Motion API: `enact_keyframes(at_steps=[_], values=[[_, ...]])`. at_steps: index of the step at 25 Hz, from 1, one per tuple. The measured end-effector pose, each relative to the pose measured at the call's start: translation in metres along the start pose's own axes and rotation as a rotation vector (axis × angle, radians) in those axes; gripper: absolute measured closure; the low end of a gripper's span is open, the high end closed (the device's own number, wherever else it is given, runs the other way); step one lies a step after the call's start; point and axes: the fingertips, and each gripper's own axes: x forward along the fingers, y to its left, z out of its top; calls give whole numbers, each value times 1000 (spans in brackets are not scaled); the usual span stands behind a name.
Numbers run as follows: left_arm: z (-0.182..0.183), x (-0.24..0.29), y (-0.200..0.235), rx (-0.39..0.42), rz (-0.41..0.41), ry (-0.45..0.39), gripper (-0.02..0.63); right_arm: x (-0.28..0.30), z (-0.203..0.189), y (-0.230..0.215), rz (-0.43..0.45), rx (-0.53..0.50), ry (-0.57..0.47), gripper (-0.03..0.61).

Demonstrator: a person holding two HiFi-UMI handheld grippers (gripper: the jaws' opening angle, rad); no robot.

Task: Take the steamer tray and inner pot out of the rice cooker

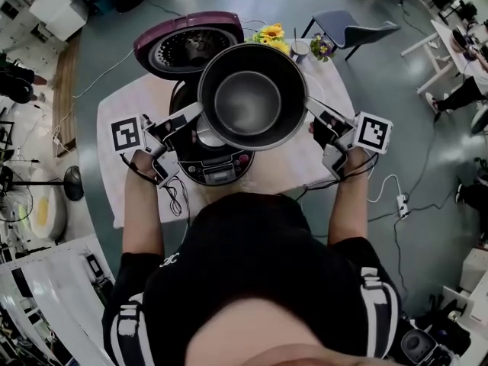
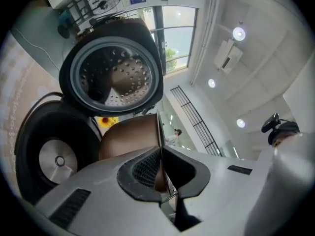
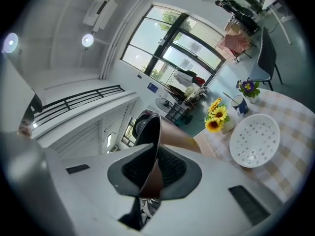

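The dark inner pot (image 1: pixel 252 97) hangs in the air over the open rice cooker (image 1: pixel 217 165), and I look down into its empty inside. My left gripper (image 1: pixel 196 113) is shut on the pot's left rim, my right gripper (image 1: pixel 309 107) on its right rim. In the left gripper view the thin rim is pinched between the pads (image 2: pixel 147 168), with the pot's coppery outer wall (image 2: pixel 129 137) ahead and the cooker's bare cavity (image 2: pixel 56 161) below left. In the right gripper view the rim (image 3: pixel 151 146) is clamped, and the white perforated steamer tray (image 3: pixel 255 139) lies on the tablecloth.
The cooker's purple lid (image 1: pixel 187 44) stands open behind the pot. Sunflowers (image 1: pixel 274 35), a cup (image 1: pixel 300 49) and small purple flowers (image 1: pixel 322 48) sit at the table's far edge. A grey chair (image 1: pixel 351 29) stands beyond. A cable (image 1: pixel 177 197) lies by the cooker's front left.
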Motion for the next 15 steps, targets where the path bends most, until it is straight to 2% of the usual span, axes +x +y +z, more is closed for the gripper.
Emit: enact_keyframes(at_steps=[15], values=[[-57,110,-7,-27,-54,177,603,-116,22,-44,-139,21,-134,552]])
